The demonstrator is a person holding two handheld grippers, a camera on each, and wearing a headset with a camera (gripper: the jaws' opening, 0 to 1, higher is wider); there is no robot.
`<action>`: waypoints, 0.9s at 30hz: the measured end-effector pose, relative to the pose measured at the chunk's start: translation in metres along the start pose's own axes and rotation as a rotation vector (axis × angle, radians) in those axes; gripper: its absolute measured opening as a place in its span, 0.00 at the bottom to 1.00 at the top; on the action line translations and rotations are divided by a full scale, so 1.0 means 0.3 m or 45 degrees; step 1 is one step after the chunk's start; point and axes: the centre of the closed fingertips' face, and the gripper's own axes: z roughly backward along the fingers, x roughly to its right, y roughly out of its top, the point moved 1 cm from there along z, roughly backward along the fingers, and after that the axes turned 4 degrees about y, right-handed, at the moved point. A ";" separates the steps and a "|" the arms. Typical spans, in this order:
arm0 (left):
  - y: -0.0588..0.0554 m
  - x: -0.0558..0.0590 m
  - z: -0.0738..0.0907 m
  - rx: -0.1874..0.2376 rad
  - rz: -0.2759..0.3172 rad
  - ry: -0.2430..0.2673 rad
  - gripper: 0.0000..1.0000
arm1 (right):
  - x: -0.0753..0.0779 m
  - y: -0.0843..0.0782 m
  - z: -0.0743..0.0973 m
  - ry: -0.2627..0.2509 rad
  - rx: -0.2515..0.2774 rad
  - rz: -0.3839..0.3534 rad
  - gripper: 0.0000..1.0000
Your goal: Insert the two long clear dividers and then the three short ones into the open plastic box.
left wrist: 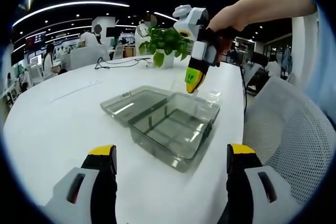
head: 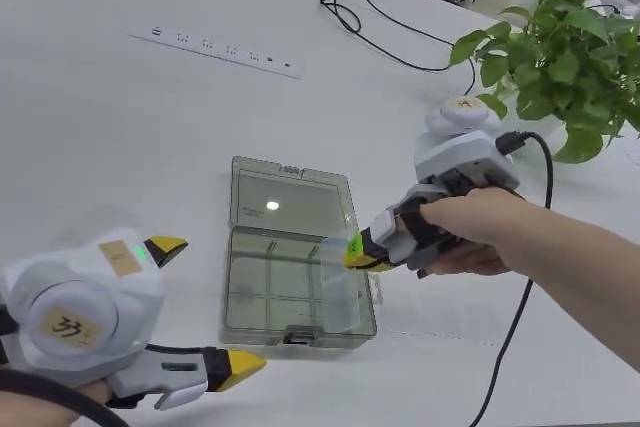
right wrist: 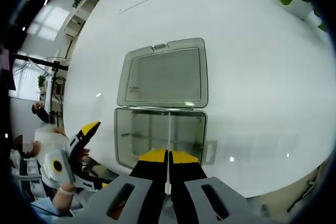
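Note:
The open clear plastic box (head: 250,297) lies mid-table with its lid (head: 290,197) flat behind the tray. Thin clear partitions stand inside the tray. My right gripper (head: 356,252) is shut on a clear divider (head: 340,292), which hangs over the tray's right part. In the right gripper view that divider (right wrist: 169,129) shows edge-on as a thin line between the shut jaws, above the box (right wrist: 136,135). My left gripper (head: 205,305) hovers open at the tray's near left, holding nothing. In the left gripper view the box (left wrist: 173,124) is ahead and the right gripper (left wrist: 193,81) above it.
A white power strip (head: 220,50) and a black cable (head: 400,47) lie at the back of the white table. A potted plant (head: 560,57) stands at the far right. A small clear piece (right wrist: 210,152) rests beside the tray's right wall. A white mesh chair (left wrist: 294,129) stands off the table edge.

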 end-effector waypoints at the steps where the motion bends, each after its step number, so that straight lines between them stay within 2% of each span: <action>1: -0.001 0.001 0.001 -0.001 0.002 0.000 0.88 | 0.000 0.000 -0.002 0.000 -0.003 0.001 0.01; 18: -0.011 -0.003 0.004 0.002 0.019 0.008 0.87 | 0.010 0.010 -0.013 -0.015 -0.033 0.000 0.01; 27: -0.013 -0.005 0.008 0.007 0.033 0.015 0.86 | 0.001 0.009 -0.015 -0.027 -0.056 0.030 0.01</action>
